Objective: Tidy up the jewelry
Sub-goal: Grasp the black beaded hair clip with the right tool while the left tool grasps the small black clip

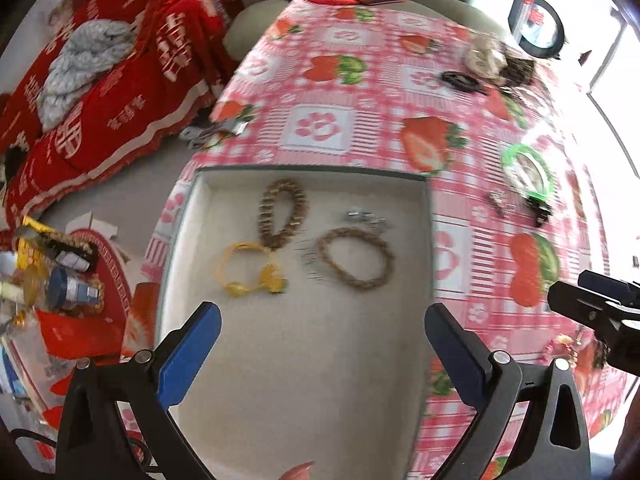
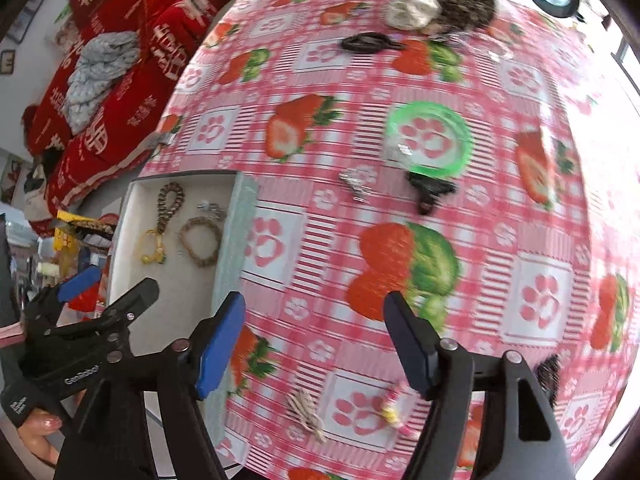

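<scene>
Strawberry tablecloth [image 2: 400,92], tray [image 1: 192,216] at edge; left claw [image 1: 324,344], right claw [image 2: 316,344] apart, empty.

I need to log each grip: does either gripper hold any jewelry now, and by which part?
Nothing is held. The left gripper is open above the tray, and the right gripper is open over the tablecloth.
</scene>
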`<move>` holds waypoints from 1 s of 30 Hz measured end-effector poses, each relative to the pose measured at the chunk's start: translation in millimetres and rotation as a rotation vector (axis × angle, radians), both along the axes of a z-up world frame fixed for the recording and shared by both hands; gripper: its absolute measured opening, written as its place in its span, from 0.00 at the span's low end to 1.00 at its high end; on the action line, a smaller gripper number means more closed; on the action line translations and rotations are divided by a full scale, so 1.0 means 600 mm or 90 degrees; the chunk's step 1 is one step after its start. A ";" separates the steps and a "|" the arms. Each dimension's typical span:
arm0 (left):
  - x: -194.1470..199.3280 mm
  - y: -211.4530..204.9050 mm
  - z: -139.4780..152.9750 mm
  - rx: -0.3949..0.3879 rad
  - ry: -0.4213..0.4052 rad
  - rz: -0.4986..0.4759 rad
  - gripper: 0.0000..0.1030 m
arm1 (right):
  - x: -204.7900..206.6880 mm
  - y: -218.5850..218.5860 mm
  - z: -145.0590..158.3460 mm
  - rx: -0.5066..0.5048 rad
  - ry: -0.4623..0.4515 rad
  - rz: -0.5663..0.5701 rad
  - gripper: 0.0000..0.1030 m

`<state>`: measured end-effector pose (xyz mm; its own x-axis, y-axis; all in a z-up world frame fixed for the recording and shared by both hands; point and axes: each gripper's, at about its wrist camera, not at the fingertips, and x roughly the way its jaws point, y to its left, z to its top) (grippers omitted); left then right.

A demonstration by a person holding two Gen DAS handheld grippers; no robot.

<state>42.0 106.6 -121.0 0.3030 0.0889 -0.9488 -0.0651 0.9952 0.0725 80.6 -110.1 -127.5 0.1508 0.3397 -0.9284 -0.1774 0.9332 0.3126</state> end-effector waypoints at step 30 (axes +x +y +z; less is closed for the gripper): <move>0.058 -0.267 -0.041 -0.081 0.042 -0.139 1.00 | -0.096 -0.295 -0.068 -0.145 0.055 -0.141 0.73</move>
<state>76.8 -53.6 -145.7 0.2390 -0.0932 -0.9665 0.1538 0.9865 -0.0571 23.0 -287.4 -168.4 0.1149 0.0892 -0.9894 0.0552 0.9938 0.0961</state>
